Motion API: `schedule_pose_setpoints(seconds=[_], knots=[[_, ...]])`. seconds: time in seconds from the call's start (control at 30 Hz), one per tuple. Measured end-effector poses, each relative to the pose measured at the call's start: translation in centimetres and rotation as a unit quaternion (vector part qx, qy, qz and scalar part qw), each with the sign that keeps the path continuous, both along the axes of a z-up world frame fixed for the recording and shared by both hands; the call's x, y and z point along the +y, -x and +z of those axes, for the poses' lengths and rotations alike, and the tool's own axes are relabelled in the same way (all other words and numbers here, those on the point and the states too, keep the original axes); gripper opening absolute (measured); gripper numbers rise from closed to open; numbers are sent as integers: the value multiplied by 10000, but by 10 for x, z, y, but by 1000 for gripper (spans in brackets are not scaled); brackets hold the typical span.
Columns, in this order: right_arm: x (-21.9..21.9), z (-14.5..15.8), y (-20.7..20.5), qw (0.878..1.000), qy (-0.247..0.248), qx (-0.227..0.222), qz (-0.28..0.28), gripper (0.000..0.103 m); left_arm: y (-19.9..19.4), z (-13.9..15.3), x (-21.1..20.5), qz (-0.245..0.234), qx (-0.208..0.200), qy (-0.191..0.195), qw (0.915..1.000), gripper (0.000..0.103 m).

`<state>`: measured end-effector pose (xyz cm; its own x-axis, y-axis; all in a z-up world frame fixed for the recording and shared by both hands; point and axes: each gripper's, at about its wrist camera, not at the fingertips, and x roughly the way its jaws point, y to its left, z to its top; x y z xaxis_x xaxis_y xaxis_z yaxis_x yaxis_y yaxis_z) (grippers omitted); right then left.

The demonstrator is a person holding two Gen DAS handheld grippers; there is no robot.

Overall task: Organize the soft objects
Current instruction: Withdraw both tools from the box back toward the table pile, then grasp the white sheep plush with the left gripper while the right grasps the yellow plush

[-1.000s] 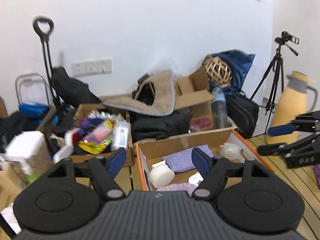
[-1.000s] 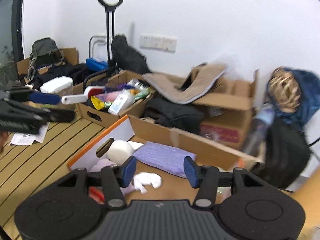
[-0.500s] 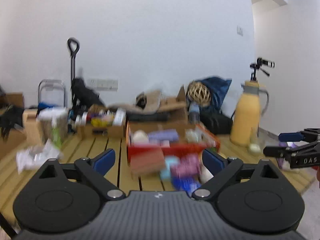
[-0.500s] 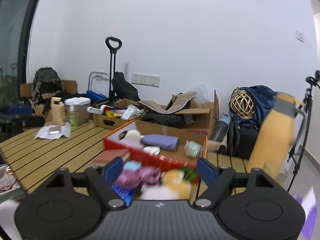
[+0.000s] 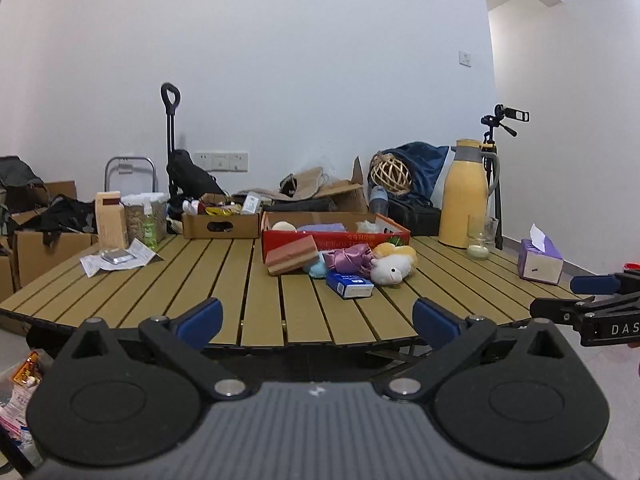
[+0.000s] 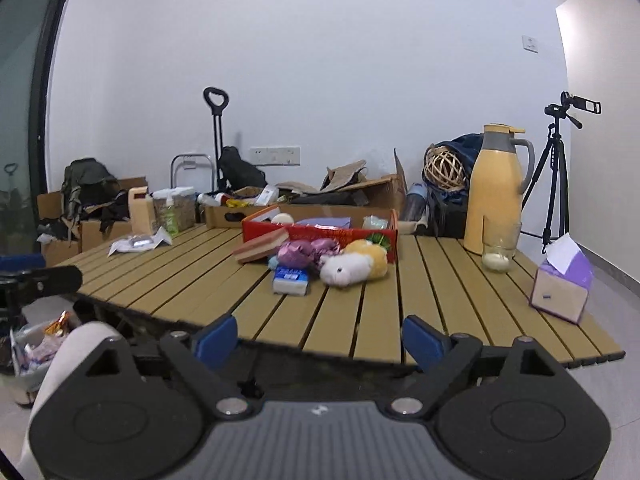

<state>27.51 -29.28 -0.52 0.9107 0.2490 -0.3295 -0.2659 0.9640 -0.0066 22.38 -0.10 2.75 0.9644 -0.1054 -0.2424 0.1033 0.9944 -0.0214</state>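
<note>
A red cardboard box (image 5: pixel 336 236) stands mid-table and holds a purple cloth and a white round piece. In front of it lie a pink sponge (image 5: pixel 292 260), a purple satin cloth (image 5: pixel 348 260), a white and yellow plush toy (image 6: pixel 352 266) and a blue tissue pack (image 6: pixel 291 280). My left gripper (image 5: pixel 318 318) hangs off the table's near edge, jaws opening, nothing between them. My right gripper (image 6: pixel 318 338) is likewise back from the edge, jaws opening and empty. Each shows at the side of the other's view: the right gripper (image 5: pixel 572 294), the left gripper (image 6: pixel 40 270).
A yellow thermos jug (image 5: pixel 466 196), a glass candle (image 5: pixel 480 240) and a purple tissue box (image 5: pixel 540 262) stand on the table's right. A brown box of clutter (image 5: pixel 222 224), a carton and papers (image 5: pixel 116 258) are at the left. A tripod (image 6: pixel 556 168) stands behind.
Both grippers have pulled far back from over the red box to beyond the table's near edge, and both jaws have widened.
</note>
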Motion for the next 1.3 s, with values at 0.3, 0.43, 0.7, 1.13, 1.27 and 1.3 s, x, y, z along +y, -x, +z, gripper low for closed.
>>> schedule_pose_setpoints(seconds=[0.3, 0.43, 0.7, 1.13, 1.27, 1.3], knots=[[3, -2, 18, 10000, 11, -50, -63, 90, 10, -5, 6, 234, 106, 167, 9995, 103], [1, -5, 17, 9999, -54, -77, -139, 90, 8, -5, 9, 253, 78, 180, 9995, 103], [1, -13, -16, 9995, -45, 12, -307, 98, -27, -7, 0, 193, 117, 137, 9997, 103], [-30, -15, -189, 9977, -514, 220, -382, 94, -214, -29, -74, -570, 725, 31, 9957, 99], [-48, -16, -265, 9936, -931, 610, -174, 84, -283, -38, -103, -1006, 1191, 10, 9878, 71], [-50, -17, -283, 9929, -959, 689, -138, 84, -299, -40, -110, -1074, 1281, 46, 9859, 70]])
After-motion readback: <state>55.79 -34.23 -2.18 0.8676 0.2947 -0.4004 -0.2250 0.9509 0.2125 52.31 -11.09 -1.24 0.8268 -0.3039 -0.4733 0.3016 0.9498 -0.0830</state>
